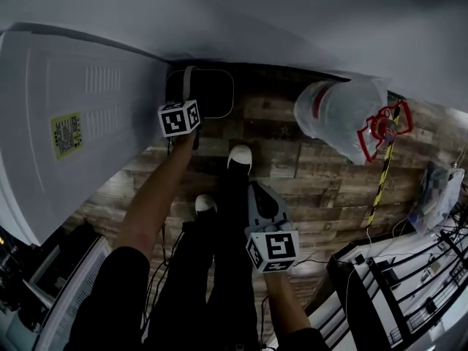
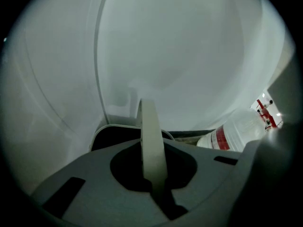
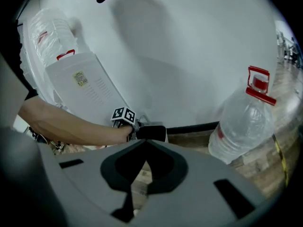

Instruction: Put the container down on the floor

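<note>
The container [image 1: 210, 92] is a dark tub with a pale rim, low against the wall's skirting. Its pale handle strap [image 2: 150, 141] stands upright between the jaws of my left gripper [image 2: 154, 181], which is shut on it. In the head view the left gripper [image 1: 190, 102] reaches out over the container's left side, marker cube just behind. Whether the tub rests on the wooden floor [image 1: 292, 167] I cannot tell. My right gripper [image 1: 254, 190] hangs near my legs, shut on nothing. From the right gripper view [image 3: 142, 174], the container [image 3: 152, 133] shows beyond the left arm.
A white appliance panel [image 1: 73, 123] fills the left. A big clear water bottle [image 1: 340, 115] with a red cap handle [image 1: 384, 126] lies right of the container. A yellow-black striped pole [image 1: 380, 181] and a dark rack [image 1: 409, 291] are on the right. My shoes [image 1: 240, 156] stand just behind the container.
</note>
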Available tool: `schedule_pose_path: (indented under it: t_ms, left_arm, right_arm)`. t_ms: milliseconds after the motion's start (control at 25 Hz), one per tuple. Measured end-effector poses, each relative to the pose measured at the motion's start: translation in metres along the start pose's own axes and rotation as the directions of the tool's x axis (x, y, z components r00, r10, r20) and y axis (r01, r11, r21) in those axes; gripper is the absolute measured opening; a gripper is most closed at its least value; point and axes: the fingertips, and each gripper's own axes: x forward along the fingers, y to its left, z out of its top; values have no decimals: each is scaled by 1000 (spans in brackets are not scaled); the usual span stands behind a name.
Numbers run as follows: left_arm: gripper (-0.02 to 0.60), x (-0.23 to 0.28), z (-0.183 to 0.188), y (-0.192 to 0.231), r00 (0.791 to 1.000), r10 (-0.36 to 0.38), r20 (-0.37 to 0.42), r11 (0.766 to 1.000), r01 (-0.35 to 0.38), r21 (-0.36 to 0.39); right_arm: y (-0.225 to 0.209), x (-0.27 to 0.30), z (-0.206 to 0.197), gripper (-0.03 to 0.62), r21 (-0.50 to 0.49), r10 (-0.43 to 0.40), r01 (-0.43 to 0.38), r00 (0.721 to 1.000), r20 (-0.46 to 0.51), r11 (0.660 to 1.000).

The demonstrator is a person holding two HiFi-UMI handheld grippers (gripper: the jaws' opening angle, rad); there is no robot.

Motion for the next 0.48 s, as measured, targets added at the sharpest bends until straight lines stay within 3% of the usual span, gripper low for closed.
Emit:
schedule_pose_path:
  t_ms: [200,480]
  left_arm:
    - [13,11,-18,13,999,29,-27,999,-30,-31]
    - [14,13,-22,21,999,39,-1,999,-39,-31]
  right_arm:
    - [-10,0,-7,11,2,-12,12,1000,-20,1000]
    - [-14,0,-13,11,25,-14,15,999,-33,1000]
